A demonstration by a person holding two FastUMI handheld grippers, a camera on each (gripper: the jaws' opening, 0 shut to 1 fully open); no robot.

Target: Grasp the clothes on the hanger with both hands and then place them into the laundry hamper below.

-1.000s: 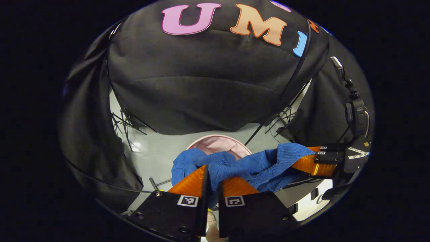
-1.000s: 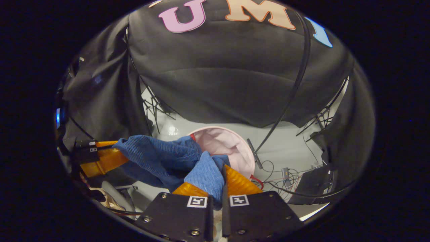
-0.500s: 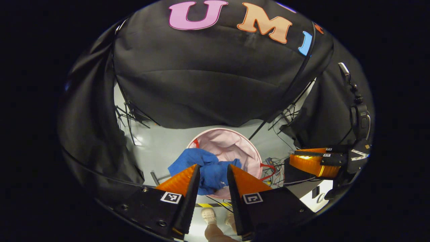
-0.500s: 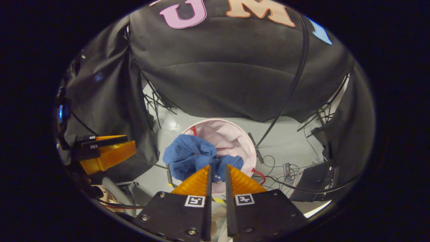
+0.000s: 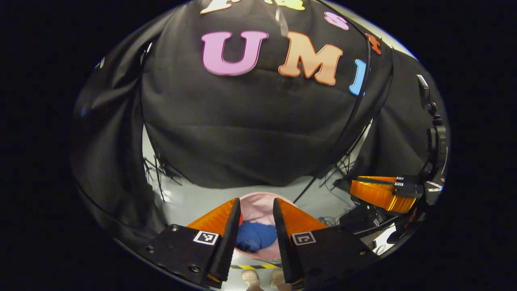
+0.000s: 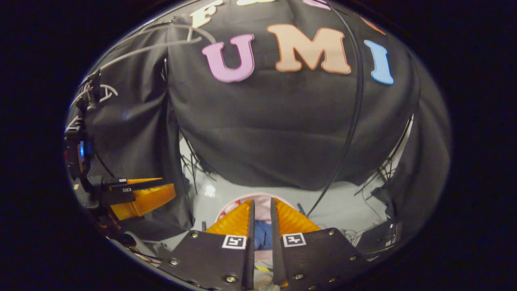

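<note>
Below both grippers, the pink laundry hamper (image 5: 258,202) stands on the grey floor (image 5: 190,200), directly ahead of and beneath the fingertips in each view. Inside it lies the blue clothes (image 5: 255,236), bunched against the hamper's near side and touched by neither gripper. The left gripper (image 5: 255,214) hangs above the hamper with its orange fingers spread apart and nothing between them. The right gripper (image 6: 261,210) hangs alongside, its fingers parted by a narrower gap, also empty; the blue fabric shows through that gap, well below.
</note>
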